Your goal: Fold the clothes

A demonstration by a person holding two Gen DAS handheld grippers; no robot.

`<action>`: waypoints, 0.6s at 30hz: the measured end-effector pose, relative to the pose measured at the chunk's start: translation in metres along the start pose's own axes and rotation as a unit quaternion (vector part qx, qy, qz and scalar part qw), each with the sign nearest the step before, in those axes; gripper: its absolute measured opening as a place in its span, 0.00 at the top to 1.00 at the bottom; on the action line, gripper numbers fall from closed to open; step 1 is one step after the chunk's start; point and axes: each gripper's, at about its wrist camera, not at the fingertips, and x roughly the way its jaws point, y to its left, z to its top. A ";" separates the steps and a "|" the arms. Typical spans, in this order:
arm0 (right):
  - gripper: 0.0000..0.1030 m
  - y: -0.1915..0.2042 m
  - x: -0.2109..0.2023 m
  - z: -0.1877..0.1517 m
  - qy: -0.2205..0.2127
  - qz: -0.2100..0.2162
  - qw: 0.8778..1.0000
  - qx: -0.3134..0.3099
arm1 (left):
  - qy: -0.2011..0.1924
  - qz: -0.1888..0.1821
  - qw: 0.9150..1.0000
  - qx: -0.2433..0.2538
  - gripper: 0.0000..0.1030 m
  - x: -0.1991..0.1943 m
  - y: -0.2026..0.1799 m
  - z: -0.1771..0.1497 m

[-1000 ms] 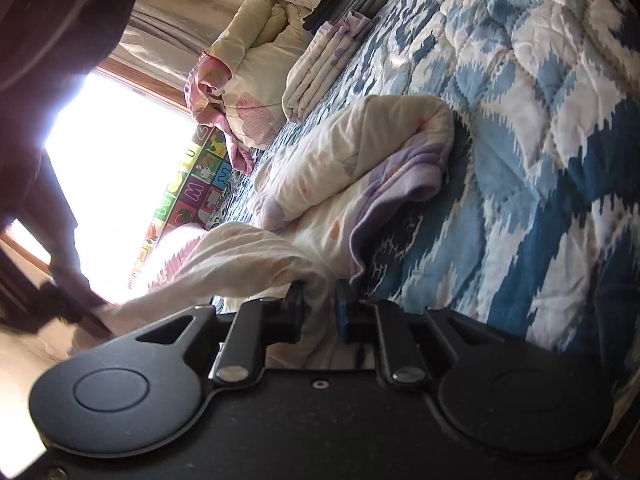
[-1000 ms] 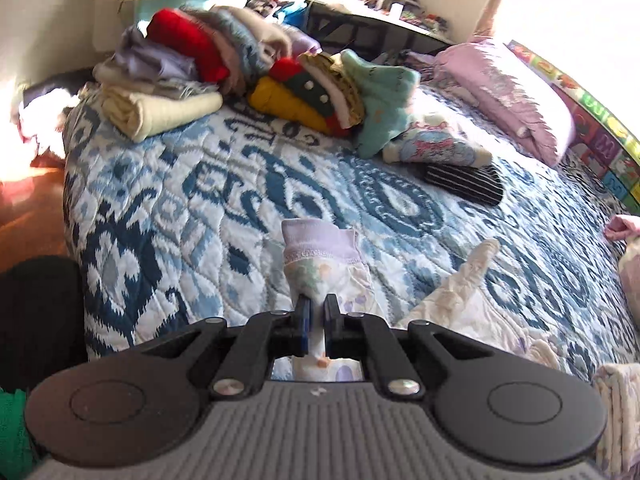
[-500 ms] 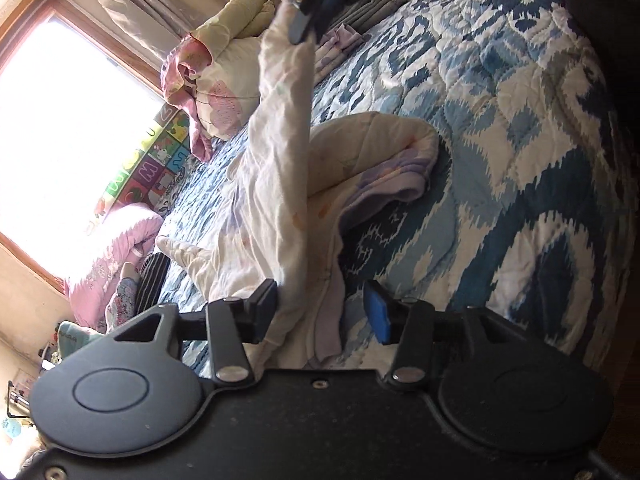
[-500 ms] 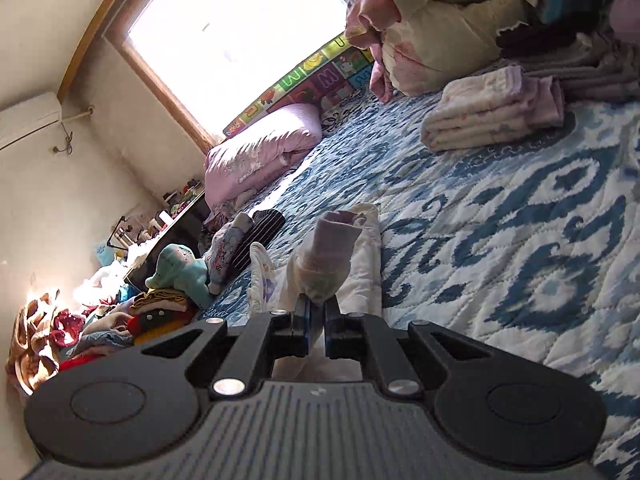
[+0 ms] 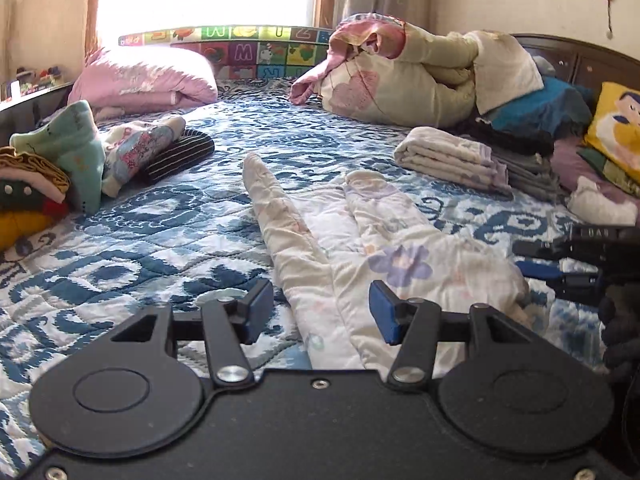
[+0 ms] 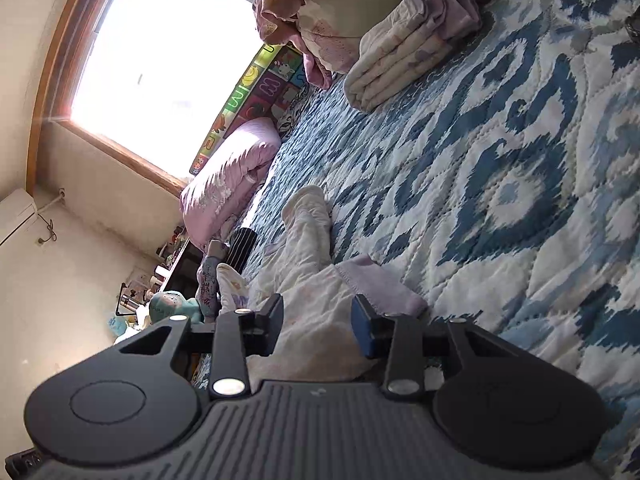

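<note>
Cream floral pyjama trousers (image 5: 360, 248) lay spread on the blue-and-white quilted bed (image 5: 160, 248), both grippers released.

Left gripper (image 5: 320, 312) hovered above the waist end, fingers partly apart and closing slightly, with cloth beneath them but no pad contact. Right gripper (image 6: 316, 324) straddled the lilac waistband (image 6: 376, 284), fingers opening and holding nothing. To perform the step well, both legs should probably be smoothed flat first, one laid over the other with edges aligned, then the cuffs brought towards the waistband. No containers were in view; a finished folded stack (image 5: 452, 160) rested near the headboard, and unfolded clothes (image 5: 60, 168) were heaped at the left bed edge.
</note>
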 end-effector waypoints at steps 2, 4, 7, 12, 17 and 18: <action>0.94 0.003 0.001 -0.003 0.003 0.000 1.000 -0.018 | 0.003 0.022 0.999 -0.047 0.72 0.026 0.019 0.014; 0.98 0.008 -0.002 -0.005 -0.001 0.008 0.999 -0.031 | 0.016 0.026 0.995 -0.099 0.74 0.057 0.038 0.024; 0.98 0.017 -0.015 -0.005 -0.011 0.026 0.999 -0.045 | 0.031 0.007 0.986 -0.165 0.74 0.100 0.062 0.039; 0.97 0.015 -0.034 -0.006 0.000 0.026 0.999 -0.033 | 0.048 -0.004 0.983 -0.178 0.74 0.158 0.078 0.070; 0.29 -0.011 -0.039 -0.012 0.000 -0.011 1.000 0.029 | 0.118 -0.088 0.984 -0.102 0.75 0.210 0.060 0.083; 0.29 -0.014 -0.037 -0.012 0.003 -0.006 0.999 0.036 | 0.129 -0.077 0.987 -0.053 0.75 0.215 0.048 0.081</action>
